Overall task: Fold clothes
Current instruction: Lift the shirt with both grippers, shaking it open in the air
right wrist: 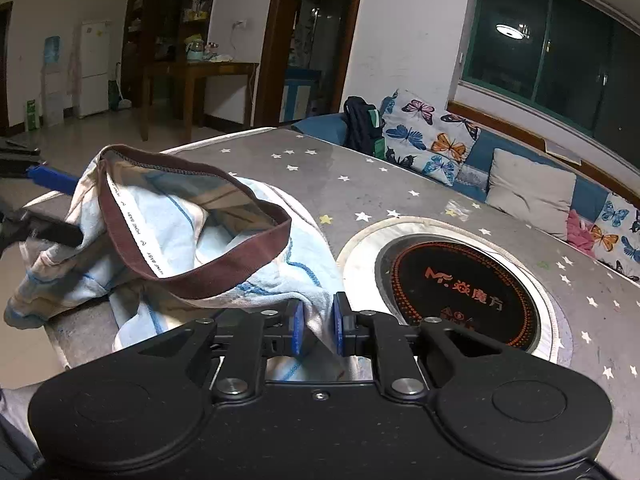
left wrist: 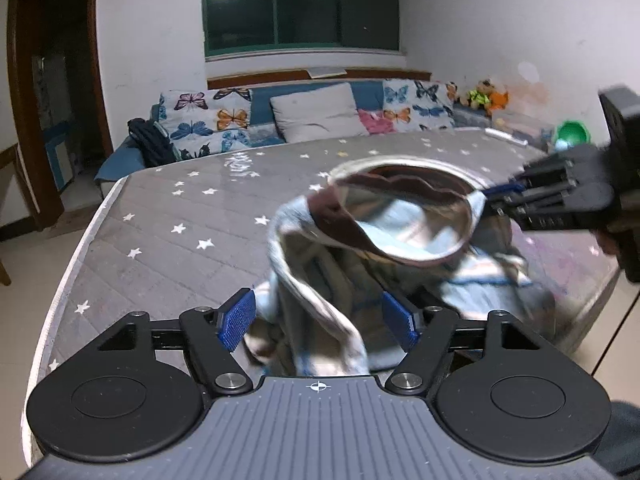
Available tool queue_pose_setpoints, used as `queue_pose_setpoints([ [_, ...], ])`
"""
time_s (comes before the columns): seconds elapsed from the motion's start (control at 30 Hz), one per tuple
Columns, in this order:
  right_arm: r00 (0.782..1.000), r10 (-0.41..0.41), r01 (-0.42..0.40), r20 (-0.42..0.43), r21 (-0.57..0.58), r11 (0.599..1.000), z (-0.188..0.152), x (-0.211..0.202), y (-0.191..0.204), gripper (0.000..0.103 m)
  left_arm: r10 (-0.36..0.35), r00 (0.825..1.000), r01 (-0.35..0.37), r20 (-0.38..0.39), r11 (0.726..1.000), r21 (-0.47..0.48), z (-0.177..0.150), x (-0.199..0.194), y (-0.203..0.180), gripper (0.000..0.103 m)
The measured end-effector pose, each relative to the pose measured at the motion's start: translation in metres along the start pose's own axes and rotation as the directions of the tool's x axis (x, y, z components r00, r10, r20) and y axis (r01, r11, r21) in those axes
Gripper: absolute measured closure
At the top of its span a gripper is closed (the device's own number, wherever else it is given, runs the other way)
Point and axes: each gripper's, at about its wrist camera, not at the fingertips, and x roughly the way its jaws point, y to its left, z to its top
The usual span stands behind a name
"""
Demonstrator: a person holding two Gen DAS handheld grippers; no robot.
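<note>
Pale blue striped cotton shorts [right wrist: 172, 240] with a brown elastic waistband [right wrist: 208, 276] are held up over the near edge of a grey star-printed table [right wrist: 360, 168]. Close in, the right gripper [right wrist: 318, 330] is clamped on a fold of cloth – the left gripper [left wrist: 318, 316] stands apart, fabric draped loosely between its pads. A firm second pinch at the waistband is judged necessary, then spreading flat – short of the round black cooktop [right wrist: 460, 284] farther on.
</note>
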Motion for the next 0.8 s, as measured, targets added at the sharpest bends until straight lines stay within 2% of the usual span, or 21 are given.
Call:
queue_pose_setpoints([
  [0.1,1.000,0.005,-0.005,0.005,-0.003,1.000,0.001,0.000,0.001,0.087,0.001,1.000,-0.001,-0.027,1.000,0.003,-0.004,0.007,-0.004,0.032],
  [0.17,1.000,0.003,-0.003,0.011,0.000,1.000,0.000,-0.001,0.003,0.087,0.007,0.998,-0.008,-0.058,1.000,-0.011,-0.008,0.014,-0.004,0.041],
  [0.3,1.000,0.006,-0.007,0.007,0.016,1.000,-0.003,0.001,0.000,0.087,0.006,0.995,-0.015,-0.100,0.996,-0.088,-0.016,0.018,0.008,0.047],
  [0.33,1.000,0.006,-0.006,0.005,0.018,1.000,-0.004,0.002,0.000,0.087,0.013,0.994,-0.024,-0.109,0.995,-0.096,-0.018,0.019,0.011,0.052],
  [0.4,1.000,0.005,-0.005,0.003,0.022,1.000,-0.006,0.004,-0.001,0.087,0.024,0.991,-0.037,-0.129,0.994,-0.106,-0.020,0.020,0.015,0.069],
  [0.43,1.000,0.003,-0.003,0.008,0.028,1.000,-0.007,0.004,0.000,0.087,0.022,0.991,-0.036,-0.131,0.993,-0.108,-0.020,0.019,0.016,0.083],
  [0.47,1.000,0.000,-0.001,0.015,0.034,0.999,-0.007,0.003,0.000,0.088,0.023,0.991,-0.037,-0.134,0.993,-0.110,-0.021,0.018,0.017,0.085],
  [0.57,0.999,-0.011,0.009,0.036,0.051,0.999,-0.006,-0.004,0.001,0.093,0.049,0.993,-0.058,-0.105,0.994,-0.092,-0.019,0.008,0.018,0.092],
  [0.8,0.995,-0.022,0.017,0.097,0.055,0.998,0.009,-0.032,0.008,0.097,0.100,0.995,-0.099,0.004,0.989,-0.112,-0.002,-0.028,0.030,0.095],
])
